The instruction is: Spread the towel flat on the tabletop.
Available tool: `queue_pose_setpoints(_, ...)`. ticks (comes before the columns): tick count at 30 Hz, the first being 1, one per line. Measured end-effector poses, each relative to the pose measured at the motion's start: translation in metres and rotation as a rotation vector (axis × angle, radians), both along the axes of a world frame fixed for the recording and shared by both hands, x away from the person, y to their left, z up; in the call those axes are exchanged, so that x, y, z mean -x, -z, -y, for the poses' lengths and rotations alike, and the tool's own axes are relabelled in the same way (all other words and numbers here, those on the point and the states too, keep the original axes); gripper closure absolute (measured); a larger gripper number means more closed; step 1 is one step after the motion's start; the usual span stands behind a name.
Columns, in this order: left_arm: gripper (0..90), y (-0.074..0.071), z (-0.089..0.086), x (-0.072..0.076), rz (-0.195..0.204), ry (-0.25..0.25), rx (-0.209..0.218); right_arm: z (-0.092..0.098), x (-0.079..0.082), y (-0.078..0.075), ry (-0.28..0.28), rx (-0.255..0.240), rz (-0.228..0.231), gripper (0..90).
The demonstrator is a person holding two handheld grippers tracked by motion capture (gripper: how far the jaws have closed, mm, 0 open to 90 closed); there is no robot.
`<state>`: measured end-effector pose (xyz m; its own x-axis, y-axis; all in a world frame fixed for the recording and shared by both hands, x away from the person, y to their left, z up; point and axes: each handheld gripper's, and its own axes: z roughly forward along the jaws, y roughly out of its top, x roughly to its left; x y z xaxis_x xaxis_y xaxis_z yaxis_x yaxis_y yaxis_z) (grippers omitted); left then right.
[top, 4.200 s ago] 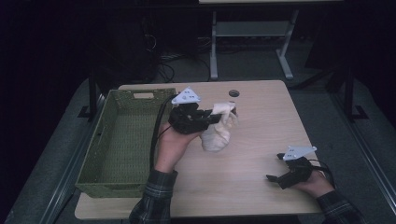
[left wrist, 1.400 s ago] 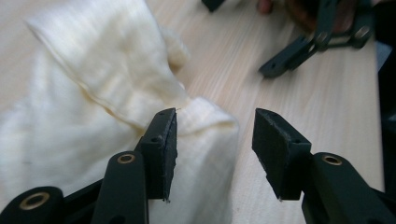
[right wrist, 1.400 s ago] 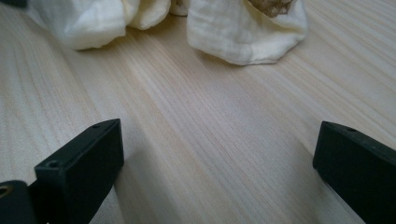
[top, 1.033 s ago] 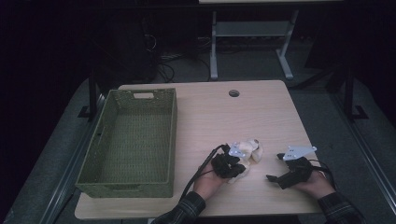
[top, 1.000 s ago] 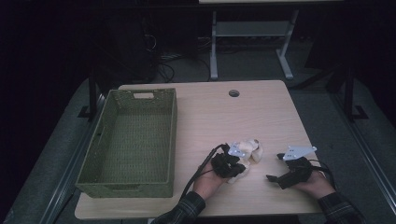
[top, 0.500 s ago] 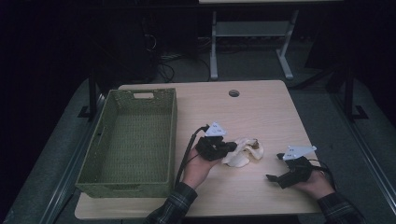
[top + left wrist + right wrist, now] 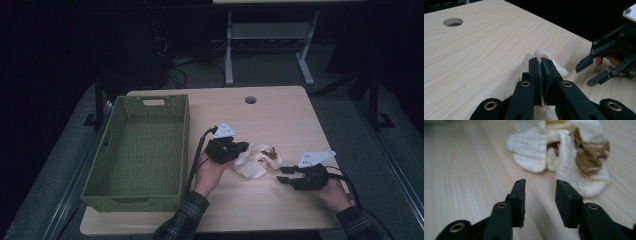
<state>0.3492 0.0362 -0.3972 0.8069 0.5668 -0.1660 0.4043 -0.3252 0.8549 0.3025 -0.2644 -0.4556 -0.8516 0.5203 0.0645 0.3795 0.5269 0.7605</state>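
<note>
Left tongs (image 7: pixel 239 149) grip a cream cloth (image 7: pixel 257 161); right tongs (image 7: pixel 283 175) wait beside it.

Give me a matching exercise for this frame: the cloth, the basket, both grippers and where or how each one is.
Things:
1 cloth
2 basket
3 left gripper
4 right gripper

States:
A open, nothing between its fingers
B shut on a cream fold
C crumpled on the table between the two hands
D green, at the table's left side

Pairs: 1-C, 2-D, 3-B, 4-A
</note>
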Motion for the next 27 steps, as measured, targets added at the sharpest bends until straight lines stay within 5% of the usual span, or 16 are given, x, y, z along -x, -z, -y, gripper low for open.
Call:
queue_pose_setpoints(14, 86.7, -0.001, -0.001, -0.001, 0.0, -0.003, 0.006, -0.036, -0.038, 0.013, -0.04, 0.0, -0.076, 69.6)
queue_pose_setpoints(22, 86.6, 0.0, -0.001, -0.001, -0.001, -0.004, 0.01, -0.041, -0.041, 0.017, -0.052, 0.03, -0.099, 85.4)
queue_pose_setpoints(27, 86.5, -0.002, -0.003, 0.0, 0.004, -0.014, 0.016, -0.035, -0.039, 0.012, -0.038, 0.039, -0.089, 87.6)
